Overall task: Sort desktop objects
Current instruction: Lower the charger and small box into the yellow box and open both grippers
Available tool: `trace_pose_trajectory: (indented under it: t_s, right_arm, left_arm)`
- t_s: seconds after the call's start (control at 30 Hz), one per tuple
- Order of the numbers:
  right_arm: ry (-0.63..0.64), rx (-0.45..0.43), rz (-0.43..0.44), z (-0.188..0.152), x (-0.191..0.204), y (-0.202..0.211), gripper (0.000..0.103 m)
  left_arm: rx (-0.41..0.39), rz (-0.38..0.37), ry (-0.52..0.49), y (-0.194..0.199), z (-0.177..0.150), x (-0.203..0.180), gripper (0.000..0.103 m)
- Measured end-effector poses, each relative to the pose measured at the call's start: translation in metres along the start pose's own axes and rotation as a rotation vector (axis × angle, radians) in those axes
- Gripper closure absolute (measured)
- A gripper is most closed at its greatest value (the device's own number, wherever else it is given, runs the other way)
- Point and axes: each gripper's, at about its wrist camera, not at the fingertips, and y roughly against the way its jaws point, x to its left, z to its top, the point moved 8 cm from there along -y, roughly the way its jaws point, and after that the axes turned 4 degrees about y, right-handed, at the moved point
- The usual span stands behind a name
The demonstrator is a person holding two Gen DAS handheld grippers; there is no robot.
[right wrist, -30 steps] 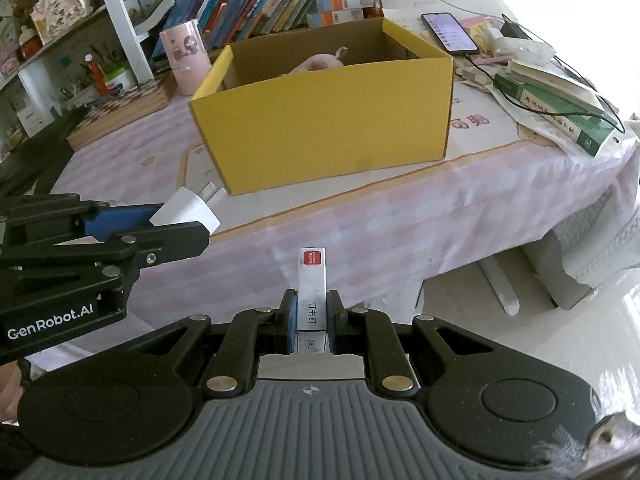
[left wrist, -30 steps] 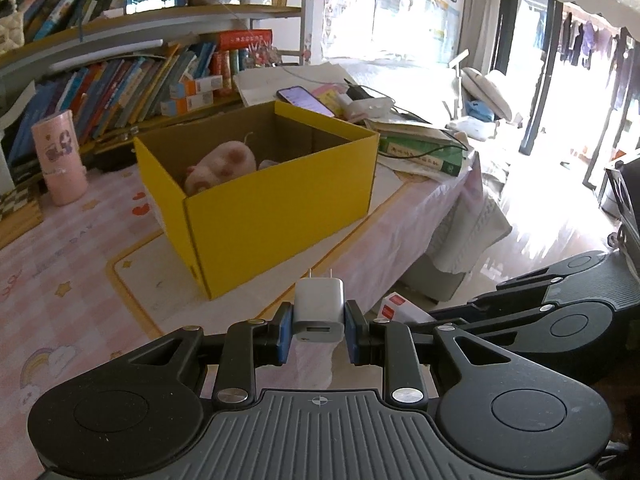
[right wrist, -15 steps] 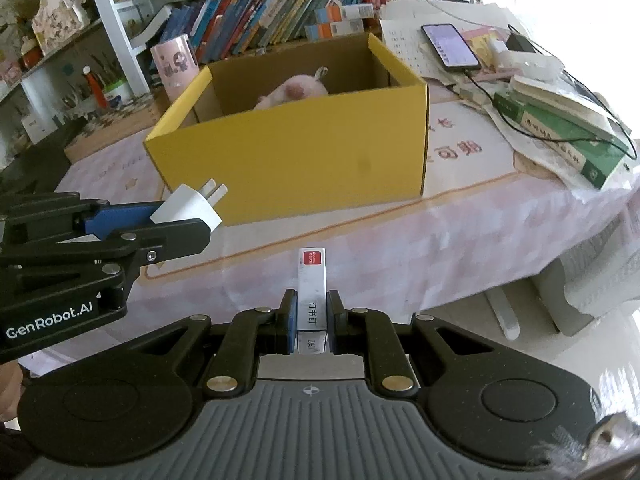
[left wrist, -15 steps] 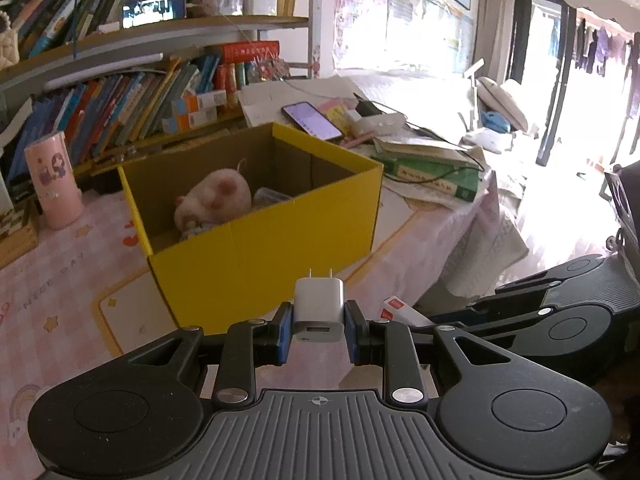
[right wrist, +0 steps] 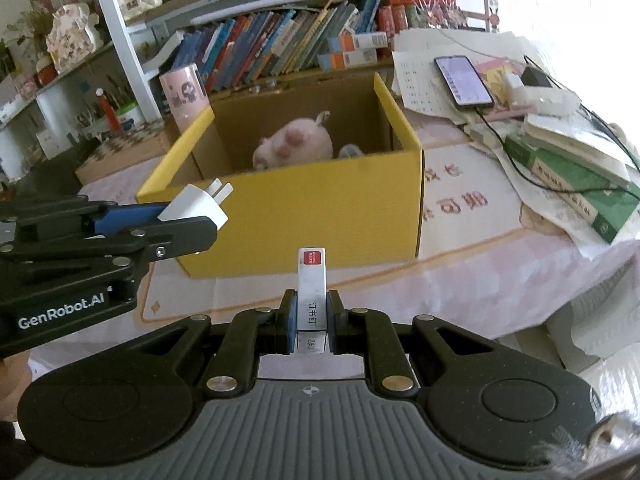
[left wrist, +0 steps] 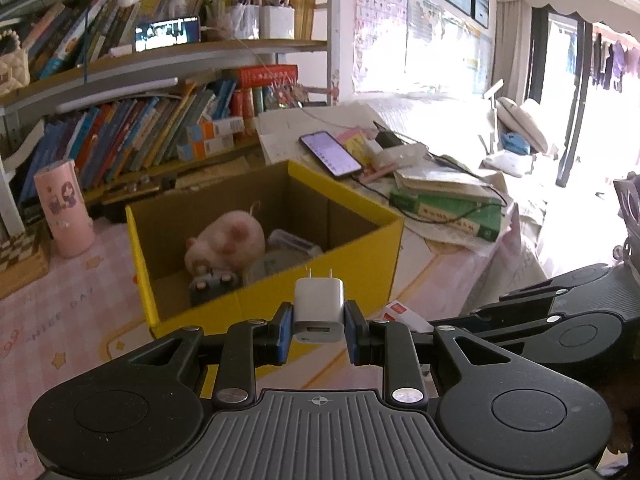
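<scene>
L claw (left wrist: 319, 330) grips charger (left wrist: 319, 307), R claw (right wrist: 311, 322) – staple box (right wrist: 312, 284)

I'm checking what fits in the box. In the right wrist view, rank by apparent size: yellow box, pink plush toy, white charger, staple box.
1. yellow box
2. pink plush toy
3. white charger and staple box: look alike, both near the camera, so unsure.

Left gripper (left wrist: 318, 330): fingers (left wrist: 283, 332) clamp white charger (left wrist: 319, 308), prongs up. Beyond it on the bench (left wrist: 60, 320), open yellow box (left wrist: 320, 280) containing pink plush (left wrist: 228, 242). Right gripper (left wrist: 424, 326) alongside, at right.
</scene>
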Motion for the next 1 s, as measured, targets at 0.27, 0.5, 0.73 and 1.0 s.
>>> trace_pose_trajectory:
  t_s: [0.27,0.5,0.73,1.0]
  right_arm:
    - [0.032,-0.061,0.024,0.033,-0.004,0.0,0.09]
    - [0.089,-0.137,0.033,0.071,-0.009,-0.003,0.09]
    - [0.201,-0.158,0.023,0.105,-0.014,-0.026,0.09]
    - [0.298,-0.072,0.043,0.122,-0.009,-0.076,0.09]
  left_arm:
    - [-0.038,0.033,0.012,-0.012,0.024,0.008,0.078]
    - [-0.072,0.081,0.031,-0.026,0.043,0.024,0.078]
    - [-0.041,0.144,0.054,-0.057,0.048,0.046,0.078]
    - [0.085,0.204,0.03,-0.093,0.031,0.065,0.078]
